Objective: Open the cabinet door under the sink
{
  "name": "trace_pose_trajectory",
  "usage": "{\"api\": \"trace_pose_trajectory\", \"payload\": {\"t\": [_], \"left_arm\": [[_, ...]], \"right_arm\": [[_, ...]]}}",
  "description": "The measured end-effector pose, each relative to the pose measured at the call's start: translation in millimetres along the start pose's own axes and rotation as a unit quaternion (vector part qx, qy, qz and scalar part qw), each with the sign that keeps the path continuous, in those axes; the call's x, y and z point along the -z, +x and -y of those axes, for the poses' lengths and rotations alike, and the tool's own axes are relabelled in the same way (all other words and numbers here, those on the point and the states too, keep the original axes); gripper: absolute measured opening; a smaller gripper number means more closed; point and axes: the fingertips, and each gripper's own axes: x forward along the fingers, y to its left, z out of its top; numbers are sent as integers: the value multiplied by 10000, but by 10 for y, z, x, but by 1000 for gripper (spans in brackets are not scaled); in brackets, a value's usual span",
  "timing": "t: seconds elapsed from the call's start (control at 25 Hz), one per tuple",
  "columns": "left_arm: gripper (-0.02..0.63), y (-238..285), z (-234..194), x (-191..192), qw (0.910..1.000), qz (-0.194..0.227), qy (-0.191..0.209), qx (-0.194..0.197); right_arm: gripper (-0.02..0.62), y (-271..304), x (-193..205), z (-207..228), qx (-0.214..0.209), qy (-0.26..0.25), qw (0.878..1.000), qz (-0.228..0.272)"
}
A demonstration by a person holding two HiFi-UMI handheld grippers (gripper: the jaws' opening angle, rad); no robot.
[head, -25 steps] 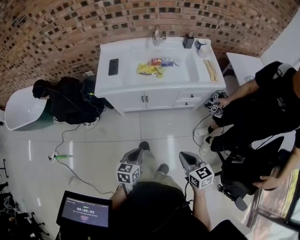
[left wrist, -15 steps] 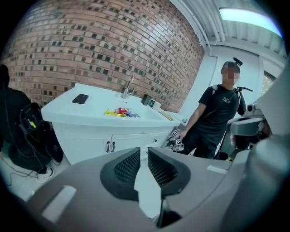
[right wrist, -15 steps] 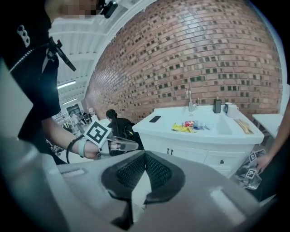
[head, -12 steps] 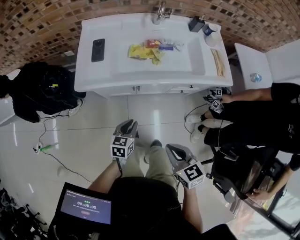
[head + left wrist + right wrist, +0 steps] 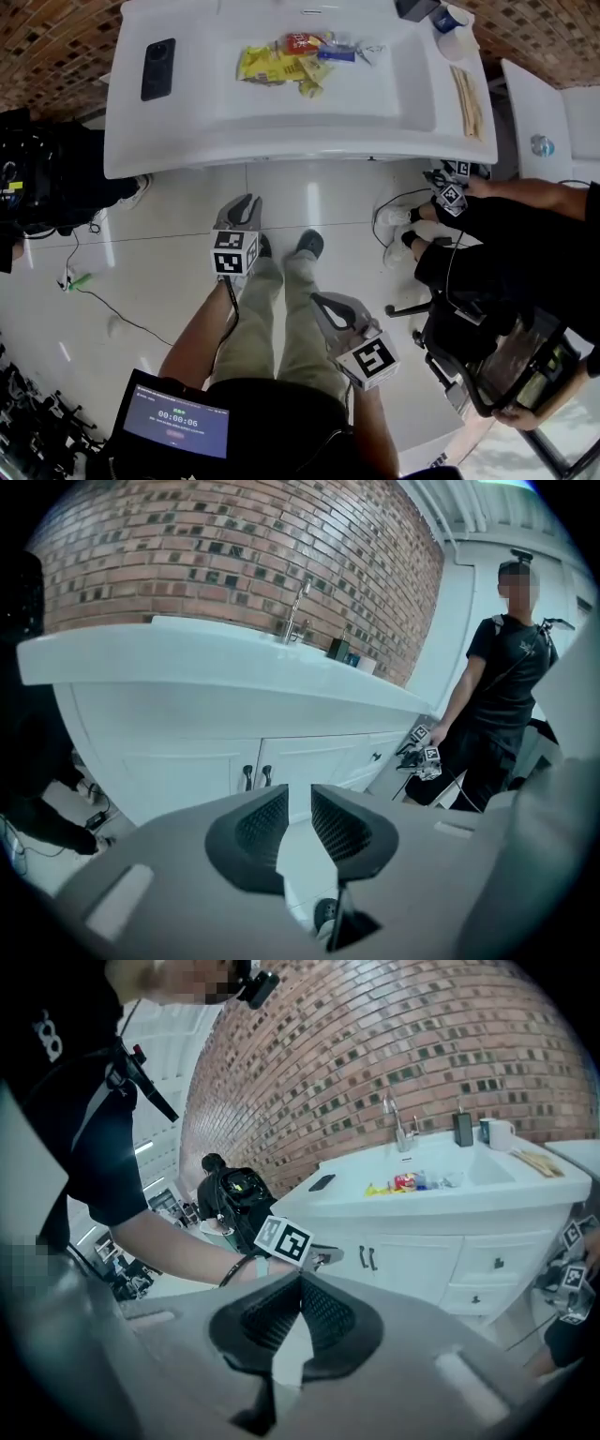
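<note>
Jaws of the left tool (image 5: 300, 794) have just been opening and stand spread, nothing between them. The cabinet door (image 5: 192, 778) is shut, ahead of it and well apart. The right tool (image 5: 300, 1283), farther back, is pressed together and empty.

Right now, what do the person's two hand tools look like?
The left gripper and right gripper are grey plastic, each ending in two curved jaws lined with dark ribbed pads and carrying a white cube printed with black square markers. The left jaws have just been opening, nothing between them.
</note>
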Motion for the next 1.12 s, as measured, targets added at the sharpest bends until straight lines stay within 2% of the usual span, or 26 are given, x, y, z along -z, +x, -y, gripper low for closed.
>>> {"api": "trace_pose_trajectory", "payload": {"t": [0.28, 0.48, 0.76, 0.92, 1.12], "left_arm": [[91, 606, -310, 157, 9987, -159, 320, -352], [92, 917, -583, 211, 9973, -391, 271, -561], [122, 1358, -819, 408, 9903, -1011, 661, -683], [124, 1505, -950, 512, 9860, -1254, 709, -840], [124, 1613, -968, 468, 9868, -1220, 690, -817]], "right_arm": [[-12, 24, 313, 174, 29, 301, 9995, -97], [-12, 16, 499, 239, 97, 580, 9981, -167], [-12, 96, 671, 238, 93, 931, 9954, -207], [-12, 102, 738, 224, 135, 1031, 9943, -238], [-12, 63, 812, 263, 243, 1168, 9925, -255]]}}
